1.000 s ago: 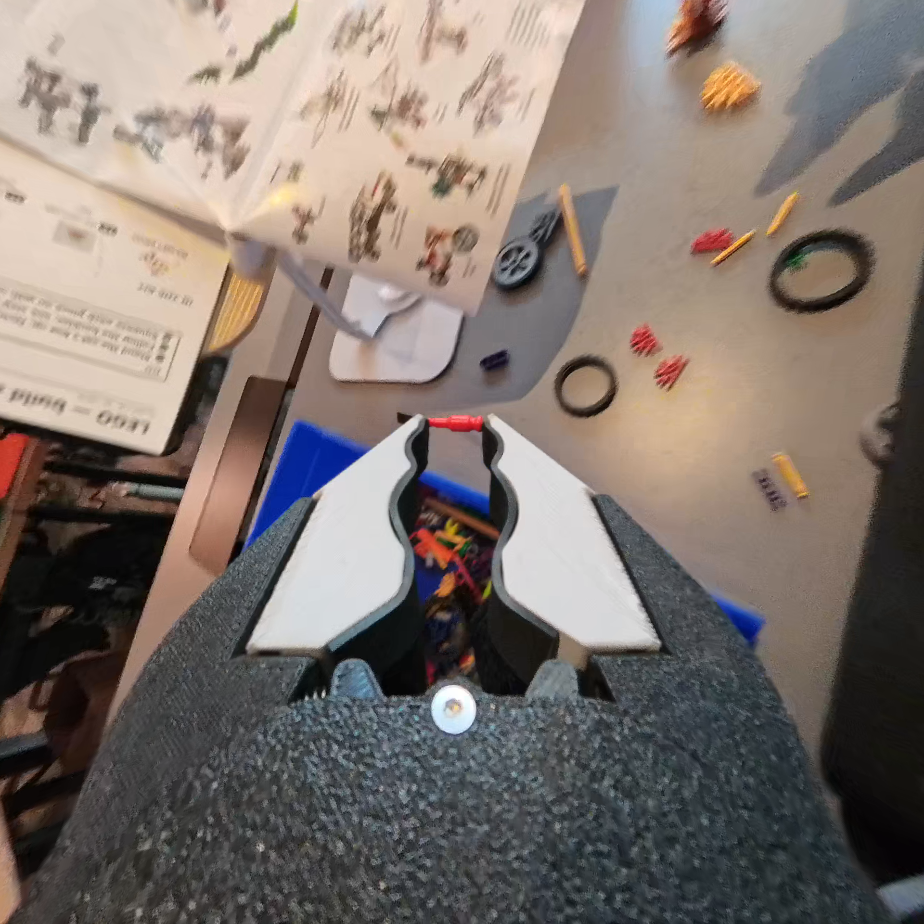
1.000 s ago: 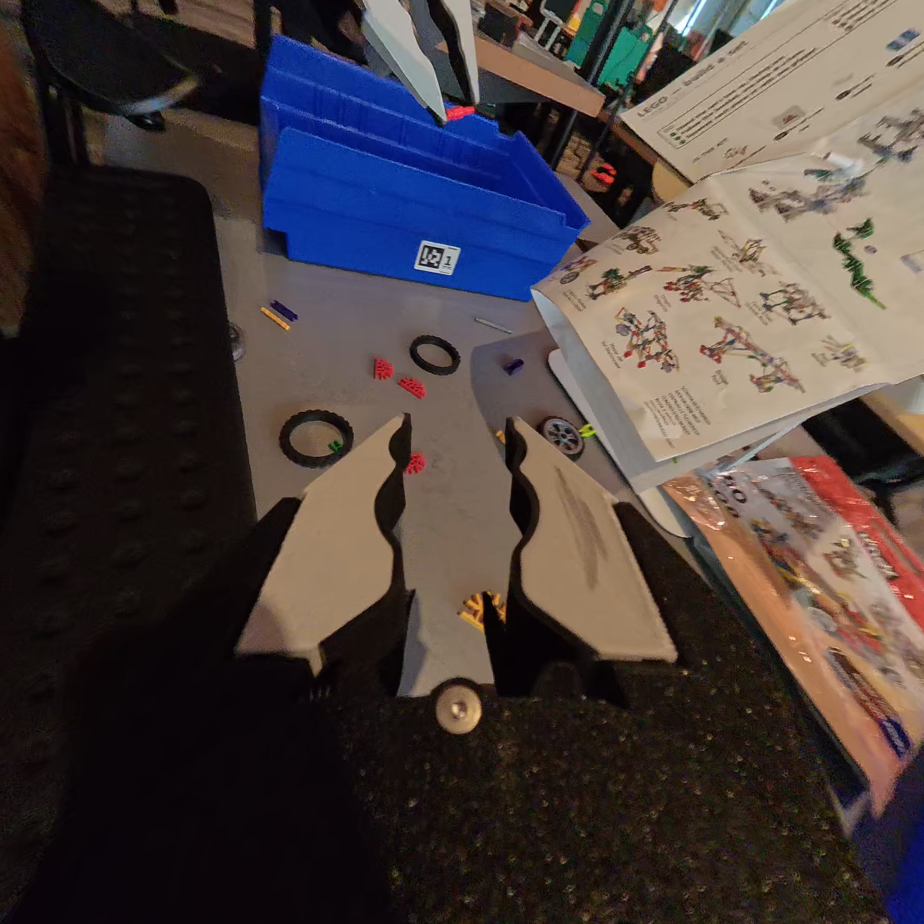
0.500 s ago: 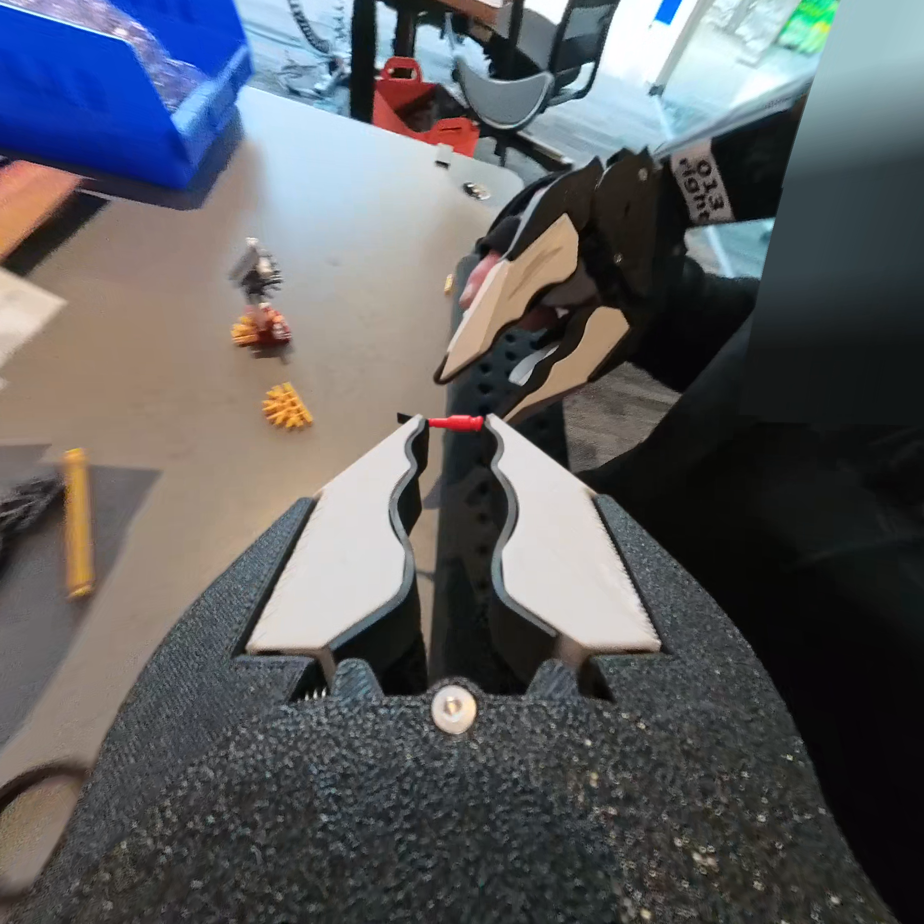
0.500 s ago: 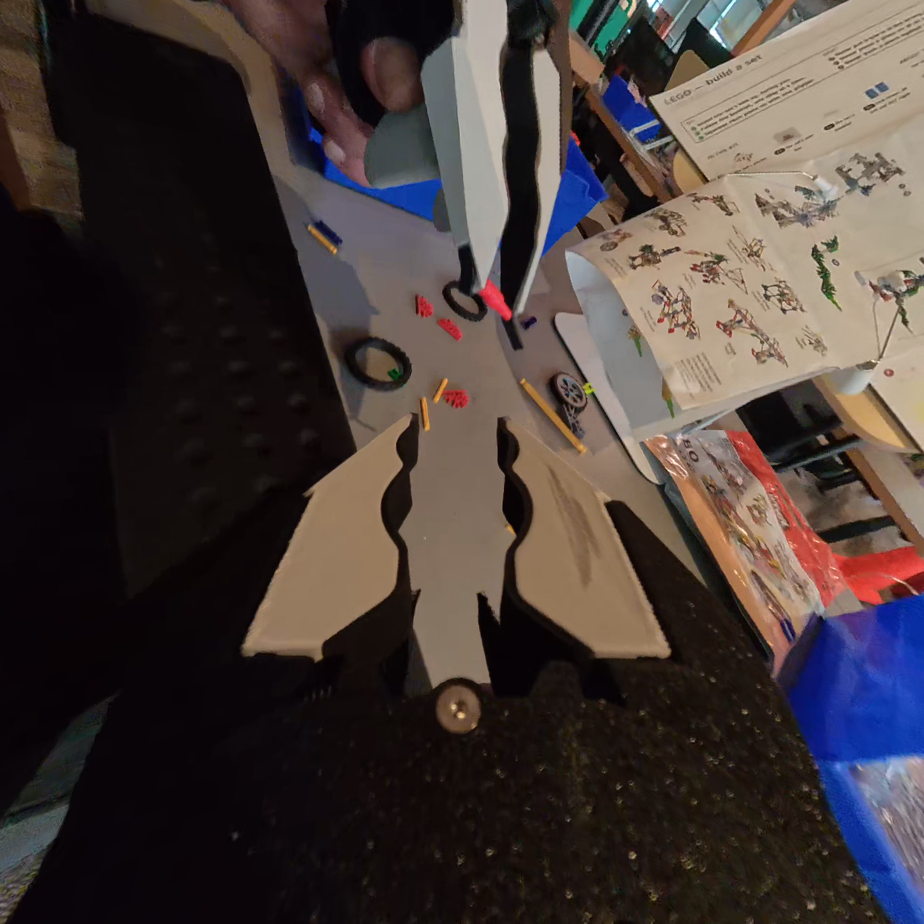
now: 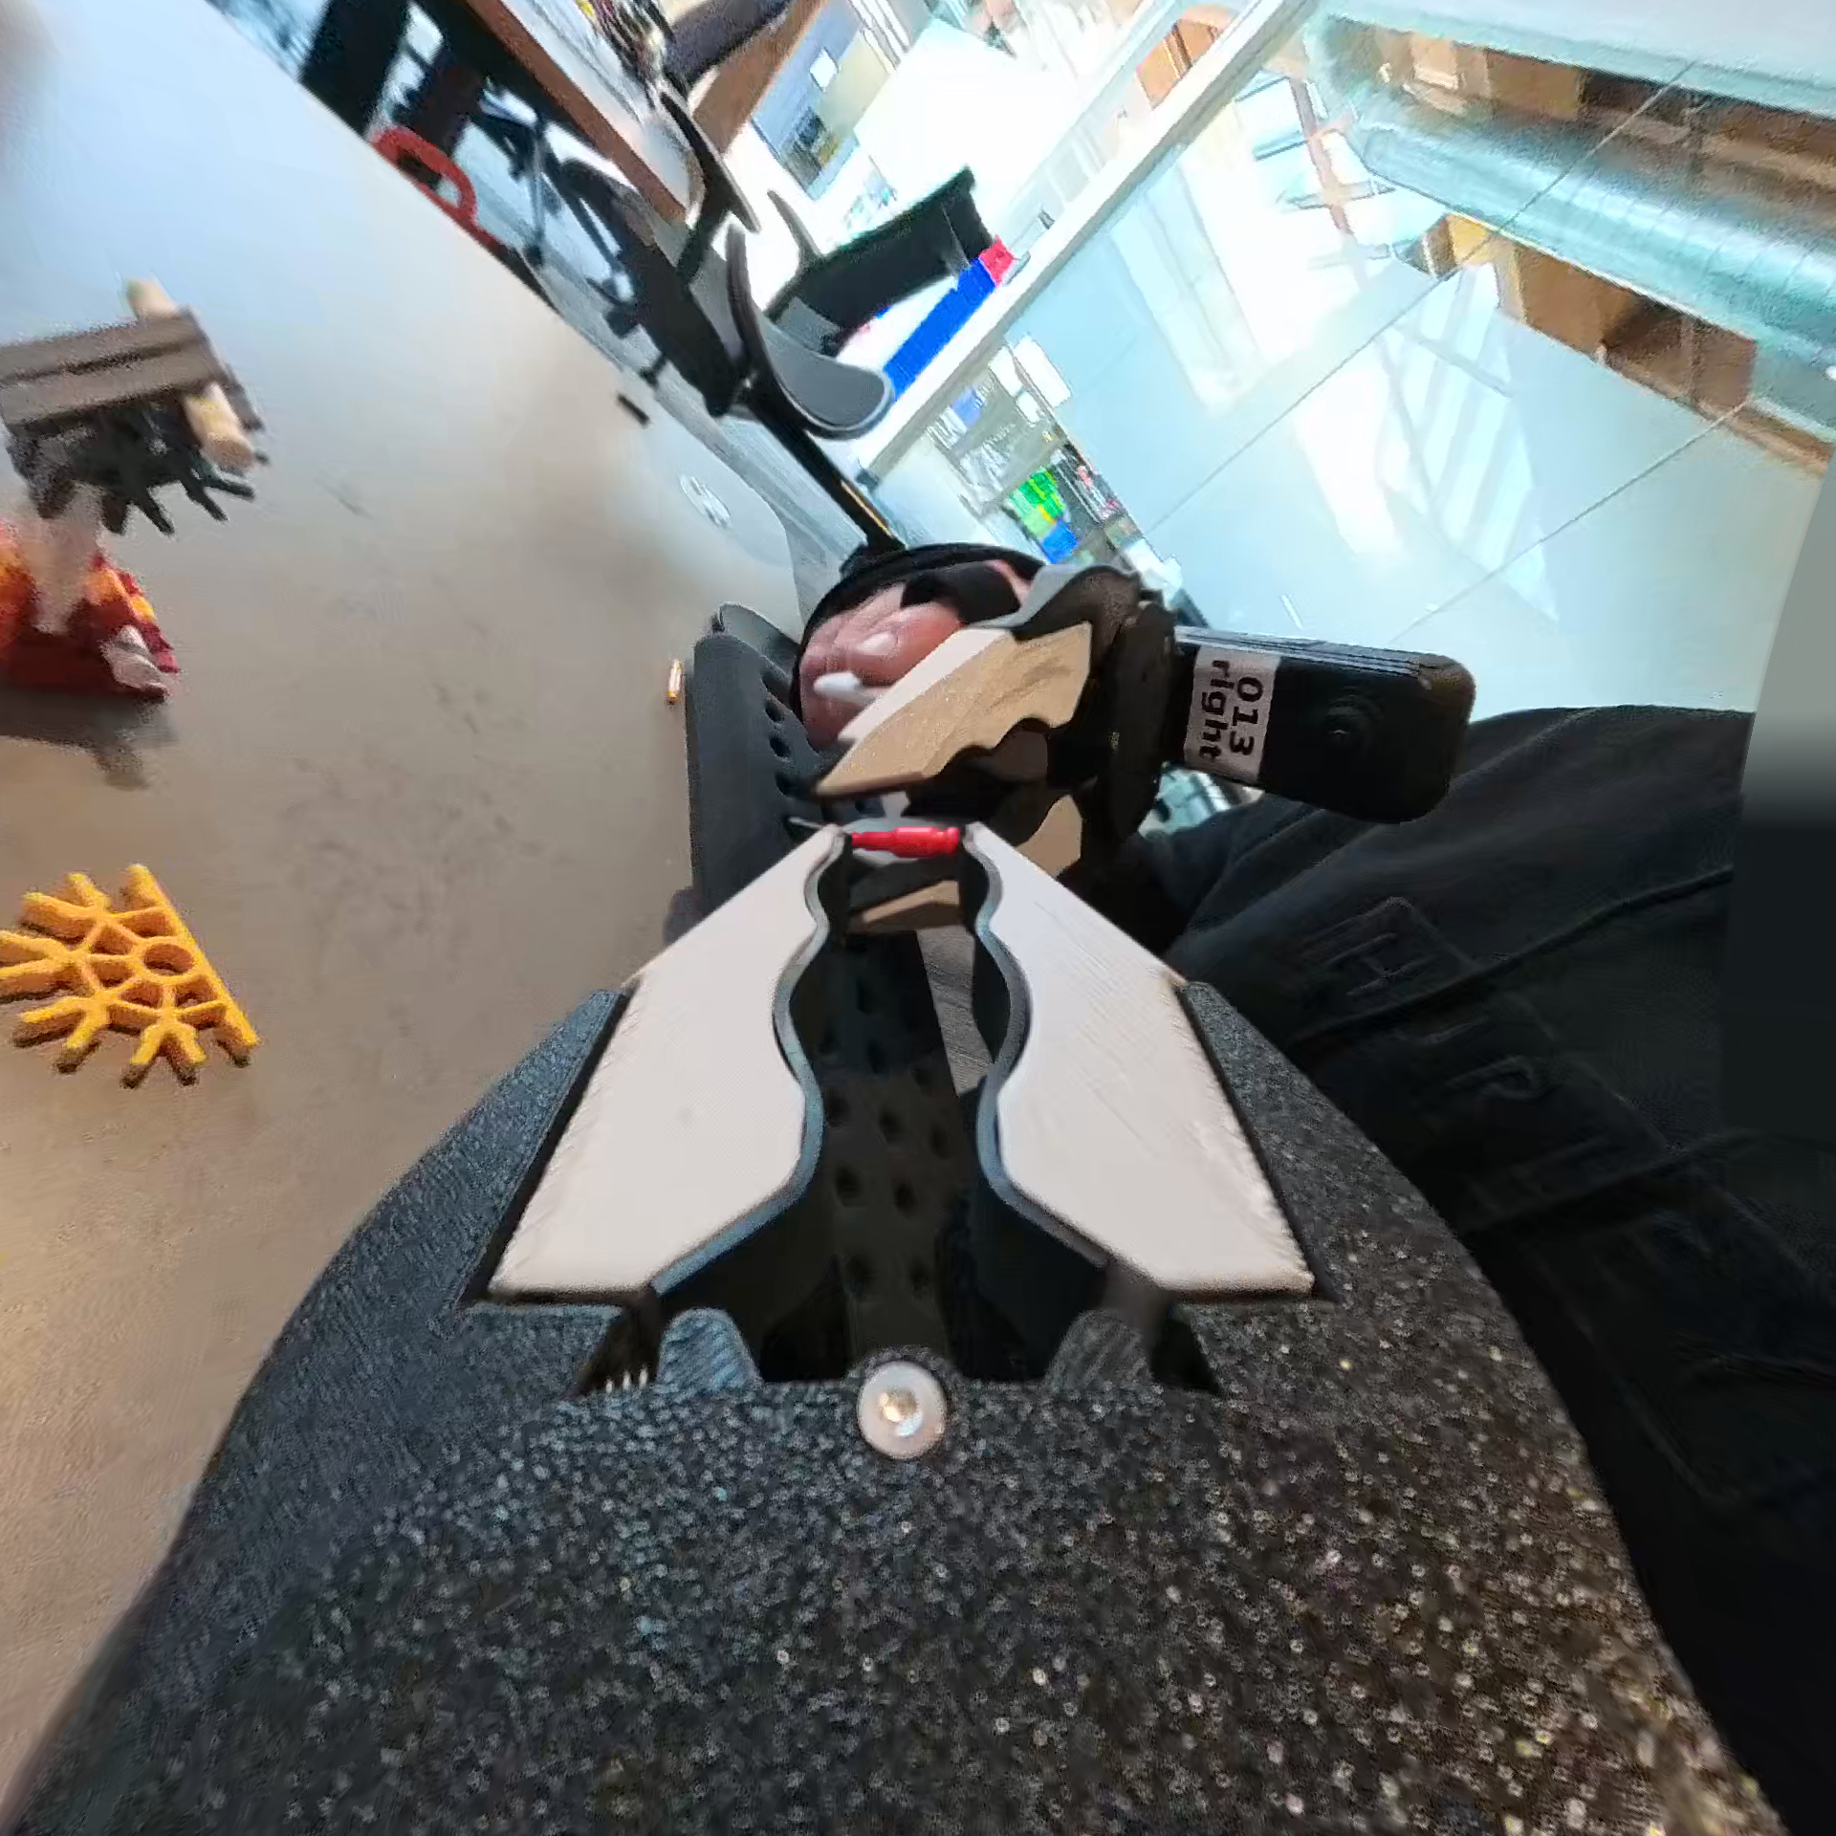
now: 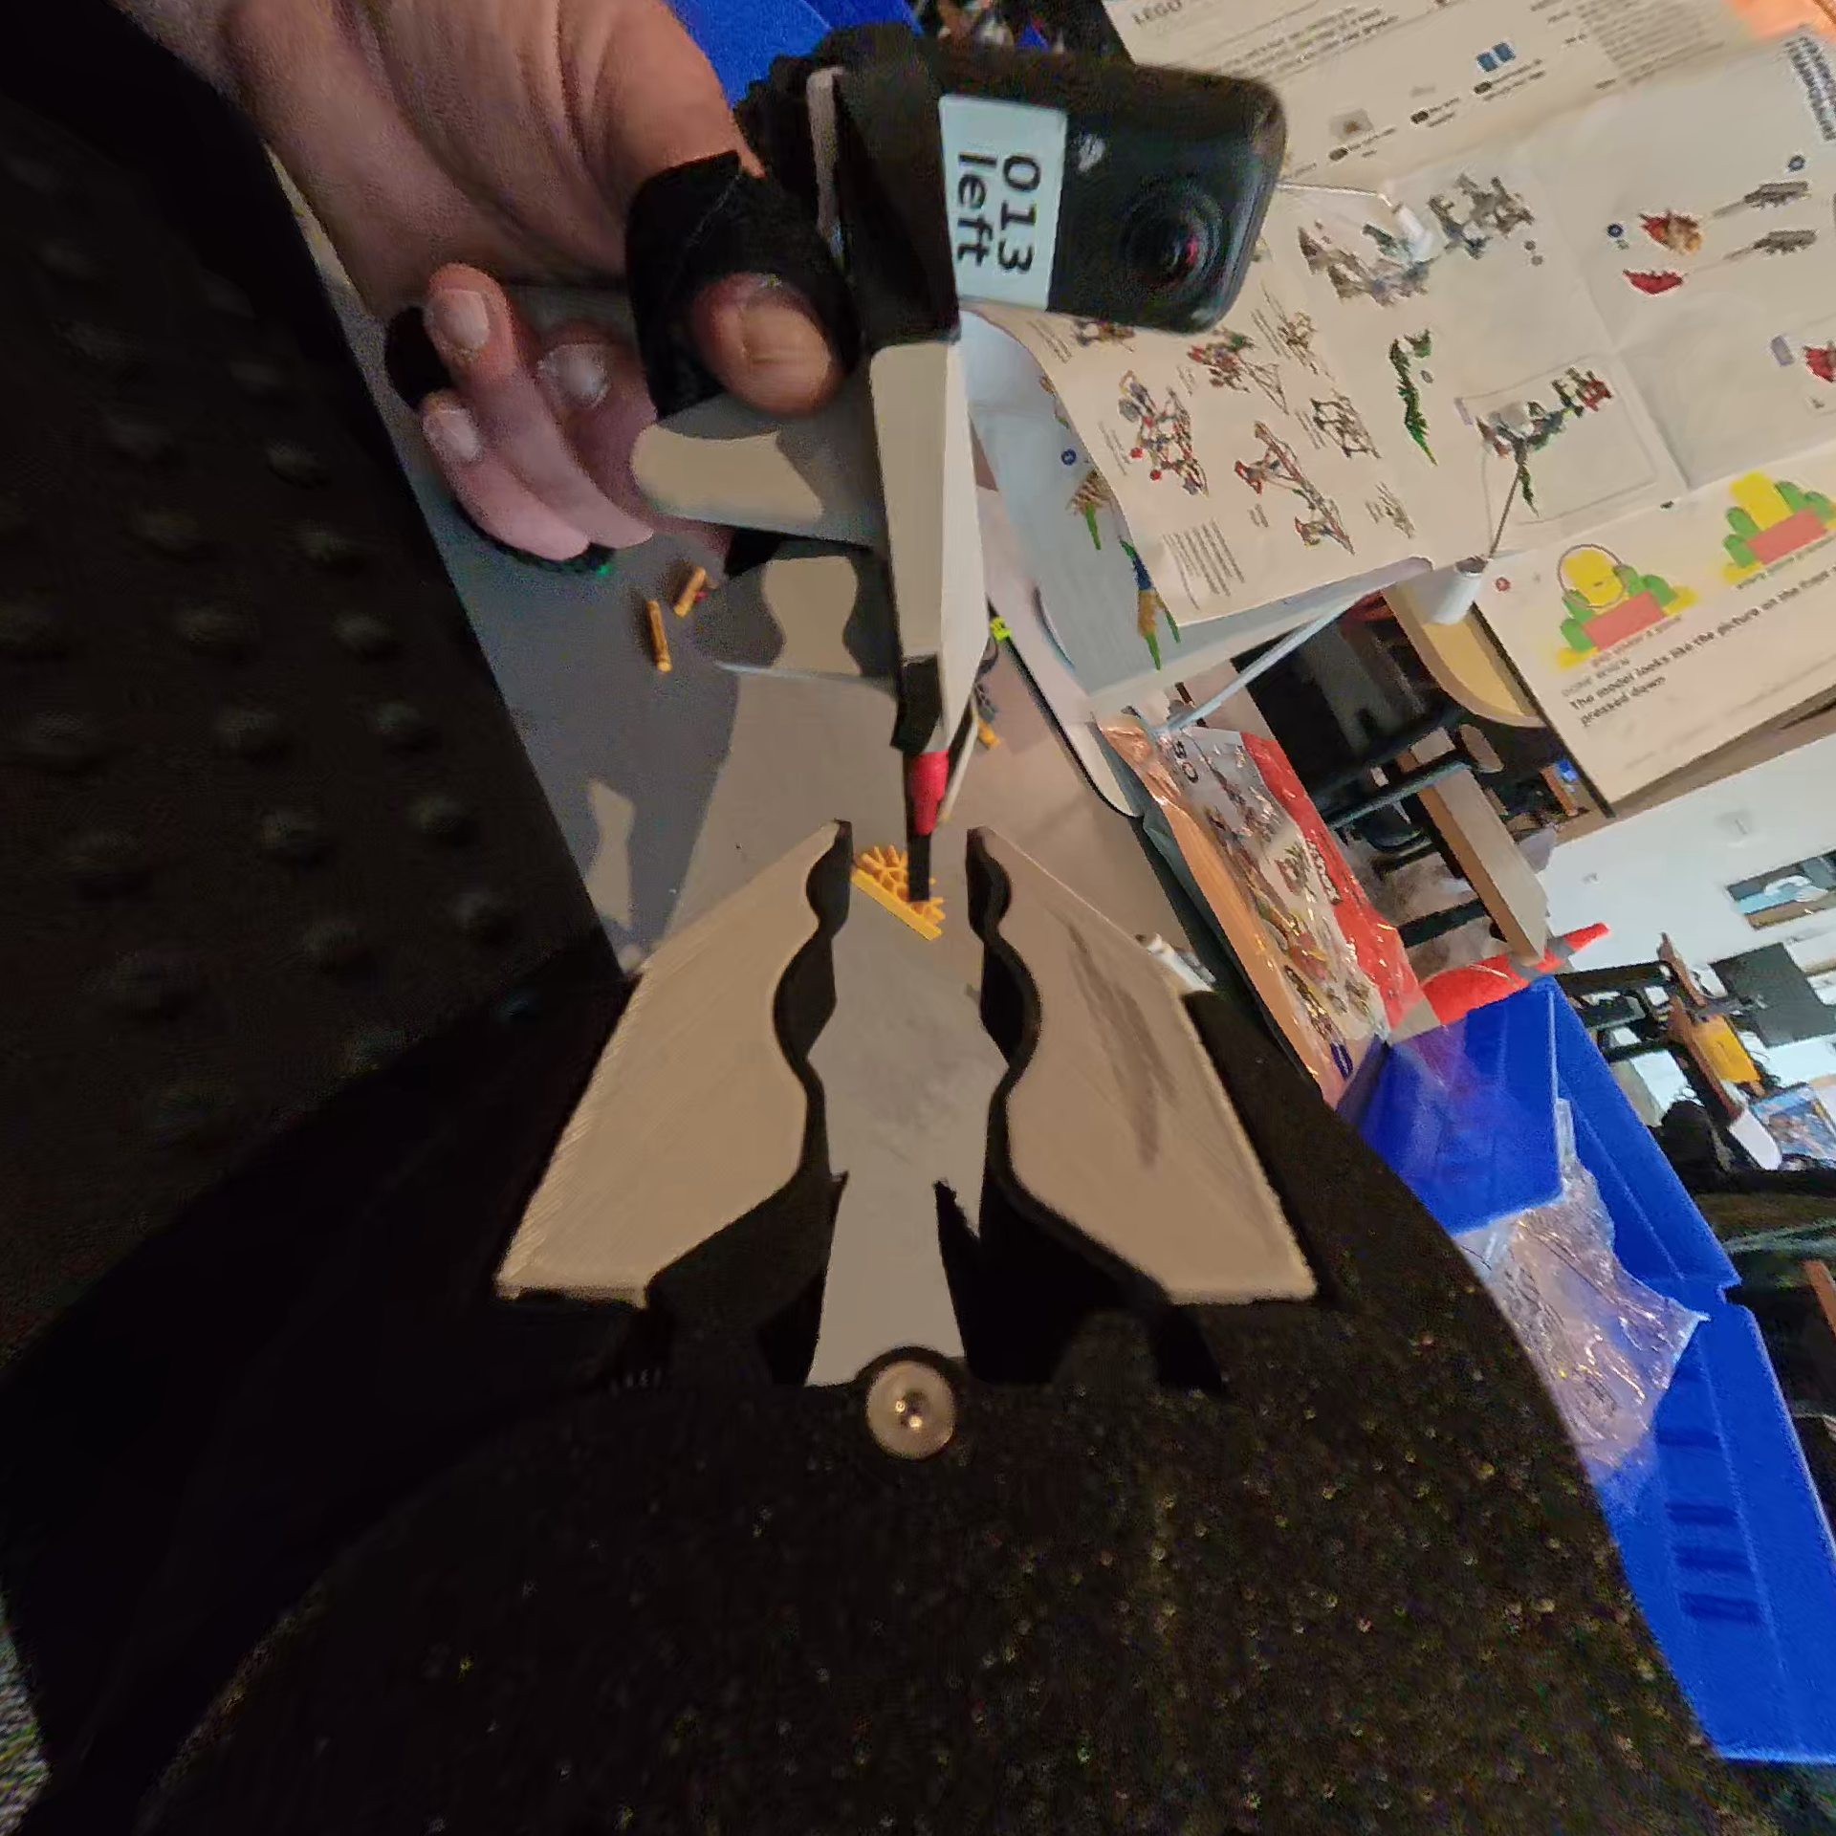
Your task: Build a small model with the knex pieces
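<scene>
My left gripper point(image 5: 902, 842) is shut on a small red rod point(image 5: 904, 840), held crosswise between its fingertips. In the right wrist view a hand holds the left gripper point(image 6: 929, 740) pointing down, and the red rod point(image 6: 926, 785) with a thin black end hangs from its tips. My right gripper point(image 6: 909, 844) is open and empty, and the rod's lower end sits just in front of the gap between its fingertips. A yellow snowflake connector point(image 6: 899, 894) lies on the grey table point(image 6: 894, 1093) under that gap. It also shows in the left wrist view point(image 5: 119, 979). The right gripper's upper finger point(image 5: 944, 710) is just beyond the rod.
A black dimpled mat point(image 6: 248, 695) covers the table's left side. Instruction sheets point(image 6: 1391, 397) stand at the back right, above a printed bag point(image 6: 1262, 894) and a blue bin point(image 6: 1639, 1341). Small yellow rods point(image 6: 671, 606) lie on the table. A small black-and-red model point(image 5: 89, 517) stands beyond the connector. My left and right fingertips are right by each other.
My left gripper has swung away from the blue bin with the red rod and closed in on the right gripper. The right gripper has stayed open and now faces the rod.
</scene>
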A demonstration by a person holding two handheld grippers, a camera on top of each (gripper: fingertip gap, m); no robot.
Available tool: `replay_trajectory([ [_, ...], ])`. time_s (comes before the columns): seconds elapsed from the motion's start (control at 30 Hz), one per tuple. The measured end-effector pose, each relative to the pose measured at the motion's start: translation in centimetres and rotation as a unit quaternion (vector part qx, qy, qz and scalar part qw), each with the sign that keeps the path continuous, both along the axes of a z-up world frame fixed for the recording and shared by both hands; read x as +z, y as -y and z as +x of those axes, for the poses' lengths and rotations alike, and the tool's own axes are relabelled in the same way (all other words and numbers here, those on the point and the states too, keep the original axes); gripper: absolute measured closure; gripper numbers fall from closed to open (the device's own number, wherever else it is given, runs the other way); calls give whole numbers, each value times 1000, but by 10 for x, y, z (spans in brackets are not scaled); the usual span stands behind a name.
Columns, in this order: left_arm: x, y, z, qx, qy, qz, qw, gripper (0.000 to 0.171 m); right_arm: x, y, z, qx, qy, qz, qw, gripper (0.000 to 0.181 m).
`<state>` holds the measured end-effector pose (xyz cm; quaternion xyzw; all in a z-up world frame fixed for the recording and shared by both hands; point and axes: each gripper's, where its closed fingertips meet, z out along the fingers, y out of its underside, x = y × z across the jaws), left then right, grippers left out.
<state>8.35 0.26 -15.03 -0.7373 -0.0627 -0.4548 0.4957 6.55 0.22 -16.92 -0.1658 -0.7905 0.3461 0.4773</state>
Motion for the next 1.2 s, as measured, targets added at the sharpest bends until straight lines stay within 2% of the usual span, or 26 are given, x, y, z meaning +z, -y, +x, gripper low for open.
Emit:
replay_trajectory([
  [0.1,-3,-9,0,-8,35,-1,999,153,1,-3,1,5,-8,1,1000,165],
  [0.17,-5,-13,1,-19,48,-5,999,153,6,-7,0,-1,-24,3,1000,176],
  [0.37,-3,-22,-2,-15,58,-2,998,151,8,-17,0,-1,-5,-26,1000,177],
  [0.47,-3,-24,-22,30,-17,1,999,134,1,-36,-3,-16,67,-66,995,177],
  [0.53,-14,-24,-40,61,-139,-17,988,121,-8,-59,-11,-47,116,-80,989,177],
  [0.6,-19,-28,-56,85,-236,-31,967,116,-21,-74,-14,-60,189,-97,975,177],
  [0.67,-27,-34,-71,103,-331,-50,937,114,-27,-85,-23,-68,228,-118,964,177],
  [0.73,-36,-43,-85,114,-394,-69,909,109,-38,-89,-28,-59,286,-136,947,177],
  [0.8,-45,-50,-96,114,-426,-84,893,108,-47,-90,-34,-56,337,-151,928,177],
  [1.0,-71,-68,-105,65,-446,-122,884,108,-71,-91,-45,-47,438,-124,889,176],
  [1.07,-79,-72,-107,44,-467,-126,874,111,-77,-90,-46,-43,460,-101,881,176],
  [1.13,-83,-77,-106,26,-461,-126,878,116,-81,-90,-50,-46,467,-85,879,176],
  [1.2,-85,-80,-104,12,-447,-120,887,132,-82,-88,-54,-42,470,-85,877,176],
])
